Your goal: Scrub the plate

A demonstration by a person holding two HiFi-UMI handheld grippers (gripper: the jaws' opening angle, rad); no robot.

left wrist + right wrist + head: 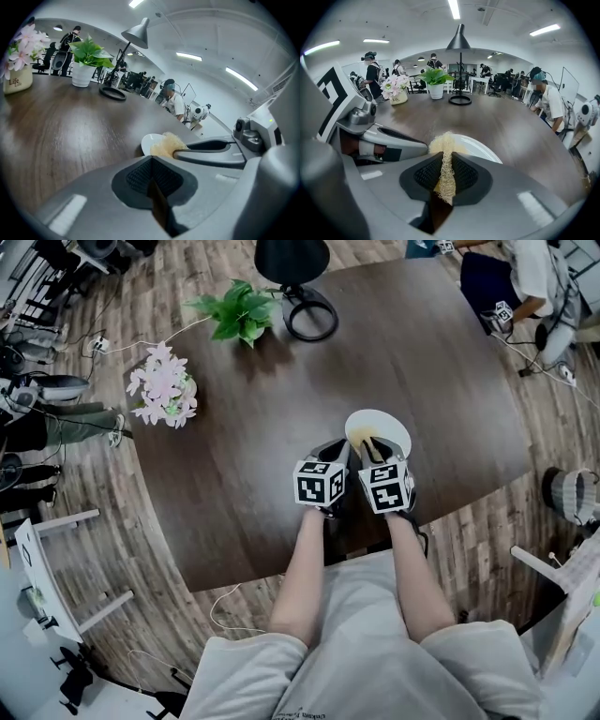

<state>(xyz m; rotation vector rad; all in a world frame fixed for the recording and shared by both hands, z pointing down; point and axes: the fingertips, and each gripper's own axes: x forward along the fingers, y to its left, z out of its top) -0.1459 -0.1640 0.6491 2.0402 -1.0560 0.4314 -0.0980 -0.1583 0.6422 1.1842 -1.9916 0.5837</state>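
Observation:
A white plate point(386, 427) lies on the dark wooden table point(253, 465), just ahead of both grippers. My right gripper point(375, 450) is shut on a beige fibrous scrub pad point(446, 171), whose tuft sticks out past the jaws at the plate's near rim point(480, 147). Seen from the left gripper view, the pad point(166, 144) rests against the plate point(150, 142). My left gripper point(338, 450) sits close beside the right one, left of the plate, with its jaws shut point(151, 180) and nothing between them.
A pot of pink flowers point(162, 390) stands at the table's far left. A green plant point(239, 312) and a black lamp base point(310, 317) stand at the far edge. People work at desks beyond the table. The table's near edge is just under my forearms.

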